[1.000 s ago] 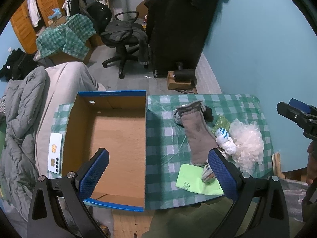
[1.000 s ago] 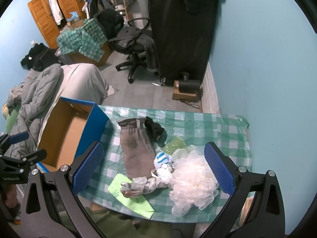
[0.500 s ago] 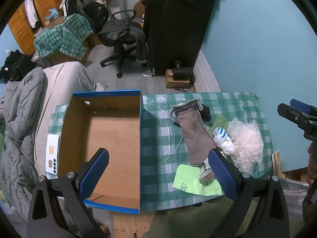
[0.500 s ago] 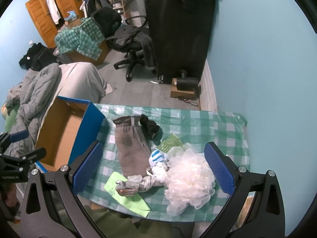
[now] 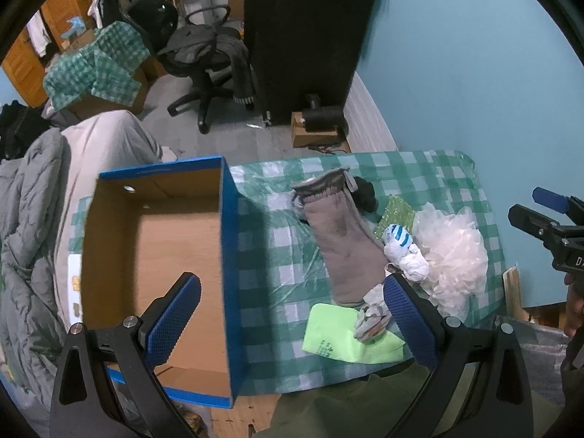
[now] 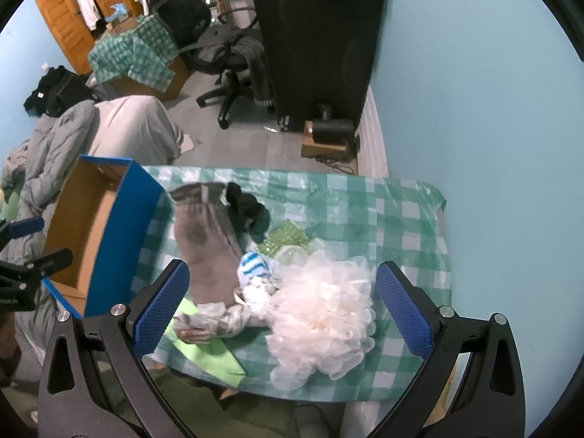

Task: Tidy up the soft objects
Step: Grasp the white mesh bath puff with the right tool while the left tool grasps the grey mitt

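Observation:
A blue cardboard box (image 5: 226,255) (image 6: 124,219) with a bare brown inside stands at the left of the green checked table (image 5: 419,171) (image 6: 365,197). To its right lie a long grey sock (image 5: 343,241) (image 6: 204,241), a black sock (image 6: 244,204), a white and blue rolled sock (image 5: 399,237) (image 6: 253,264), a white mesh bath puff (image 5: 452,252) (image 6: 325,314), a grey patterned cloth (image 5: 370,319) (image 6: 219,319) and a lime green cloth (image 5: 335,335) (image 6: 208,354). My left gripper (image 5: 292,325) is open above the box's right wall. My right gripper (image 6: 283,312) is open over the pile.
A green textured sponge (image 5: 396,213) (image 6: 284,241) lies behind the rolled sock. A grey quilt (image 5: 25,219) is heaped left of the box. Beyond the table are an office chair (image 5: 208,58), a tall black cabinet (image 5: 306,36) and the blue wall (image 6: 474,109) at the right.
Both cameras have drifted a little; the box and pile sit slightly further left in the views. Nothing on the table has moved and both grippers stay open.

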The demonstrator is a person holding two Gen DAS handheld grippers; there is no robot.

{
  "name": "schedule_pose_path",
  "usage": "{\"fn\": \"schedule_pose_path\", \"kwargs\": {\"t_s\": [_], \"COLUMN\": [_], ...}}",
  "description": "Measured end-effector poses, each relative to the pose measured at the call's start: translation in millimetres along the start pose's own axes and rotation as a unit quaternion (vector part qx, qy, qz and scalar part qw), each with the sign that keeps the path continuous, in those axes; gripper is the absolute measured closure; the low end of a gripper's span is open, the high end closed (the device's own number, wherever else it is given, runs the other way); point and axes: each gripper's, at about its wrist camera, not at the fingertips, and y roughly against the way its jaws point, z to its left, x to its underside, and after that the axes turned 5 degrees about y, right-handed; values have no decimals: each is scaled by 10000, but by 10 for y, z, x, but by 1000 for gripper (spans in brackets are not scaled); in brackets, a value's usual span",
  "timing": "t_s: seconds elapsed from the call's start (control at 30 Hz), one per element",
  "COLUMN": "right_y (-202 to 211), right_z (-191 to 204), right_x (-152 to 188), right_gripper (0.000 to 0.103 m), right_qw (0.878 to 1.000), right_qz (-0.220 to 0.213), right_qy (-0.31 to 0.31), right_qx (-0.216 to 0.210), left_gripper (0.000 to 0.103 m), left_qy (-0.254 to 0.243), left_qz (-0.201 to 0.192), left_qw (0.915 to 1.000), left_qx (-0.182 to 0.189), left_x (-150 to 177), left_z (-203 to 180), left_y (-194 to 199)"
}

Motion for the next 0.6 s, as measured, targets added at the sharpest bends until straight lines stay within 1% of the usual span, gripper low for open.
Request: {"fn": "schedule_pose_path", "kwargs": {"t_s": [0.1,0.3,0.6], "right_y": [-116,-380,-770], "right_z": [-93,-252,-380], "right_x": [46,170,362], "right_gripper": [2,2,2], "right_qw": [9999,9992,9967], "right_qz": [117,387,796], "right_qy": [-64,-116,-91], "right_qx": [-36,-73,-95], "left_gripper": [2,2,2], "left_qy": [37,6,-44], "left_qz": [172,424,651], "left_qw": [9998,9991,9978], "left_qx": [54,-13,-109], "left_x": [-24,-25,-38], "left_z": [-44,-153,-276], "left_y": [-145,-444,-779]}}
